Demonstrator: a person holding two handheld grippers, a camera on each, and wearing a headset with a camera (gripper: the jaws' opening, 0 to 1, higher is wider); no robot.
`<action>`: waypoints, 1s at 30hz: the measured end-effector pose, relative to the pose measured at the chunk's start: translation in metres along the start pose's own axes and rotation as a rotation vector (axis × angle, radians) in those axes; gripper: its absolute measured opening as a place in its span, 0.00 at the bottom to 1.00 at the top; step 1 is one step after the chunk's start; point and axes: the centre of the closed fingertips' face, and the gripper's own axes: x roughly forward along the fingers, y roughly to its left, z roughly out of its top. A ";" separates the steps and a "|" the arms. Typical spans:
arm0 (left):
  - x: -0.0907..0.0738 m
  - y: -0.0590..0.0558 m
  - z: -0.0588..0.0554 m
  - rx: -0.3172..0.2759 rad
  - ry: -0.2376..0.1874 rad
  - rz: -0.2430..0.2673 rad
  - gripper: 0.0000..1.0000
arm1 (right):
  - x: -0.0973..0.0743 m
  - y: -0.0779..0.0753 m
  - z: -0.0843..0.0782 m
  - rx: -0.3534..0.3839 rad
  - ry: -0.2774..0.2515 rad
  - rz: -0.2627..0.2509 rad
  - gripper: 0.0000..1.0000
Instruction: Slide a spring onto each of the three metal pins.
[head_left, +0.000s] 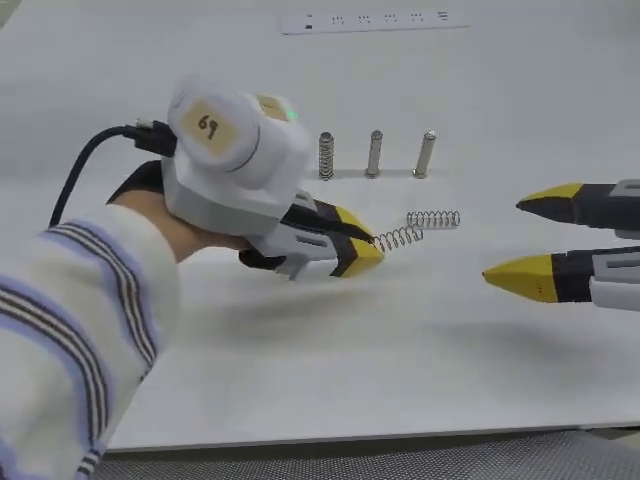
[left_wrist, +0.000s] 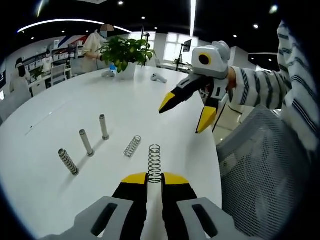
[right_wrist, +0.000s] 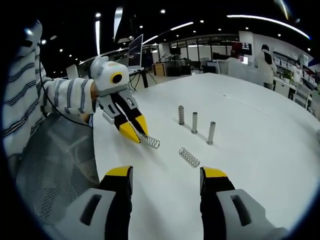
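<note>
Three metal pins stand in a row on the white table. The left pin (head_left: 326, 156) wears a spring. The middle pin (head_left: 374, 153) and right pin (head_left: 425, 154) are bare. My left gripper (head_left: 373, 244) is shut on one end of a spring (head_left: 398, 238), which sticks out from its yellow tips (left_wrist: 155, 176). A second spring (head_left: 433, 218) lies loose on the table just right of it, also seen as the loose spring (right_wrist: 189, 157). My right gripper (head_left: 512, 240) hovers open at the right with nothing between its jaws.
A white power strip (head_left: 374, 20) lies at the table's far edge. A black cable (head_left: 85, 165) trails from the left gripper. The table's near edge (head_left: 350, 438) runs along the bottom. A potted plant (left_wrist: 126, 52) stands far off.
</note>
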 end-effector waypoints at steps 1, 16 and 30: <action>0.000 -0.001 0.001 0.005 -0.002 0.000 0.02 | 0.001 0.002 0.001 -0.001 -0.001 0.011 0.47; -0.001 -0.012 0.000 0.046 0.023 -0.047 0.02 | 0.015 0.026 0.007 -0.058 0.032 0.144 0.39; -0.001 -0.019 -0.008 0.009 0.048 -0.080 0.02 | 0.032 0.043 0.008 -0.094 0.060 0.234 0.30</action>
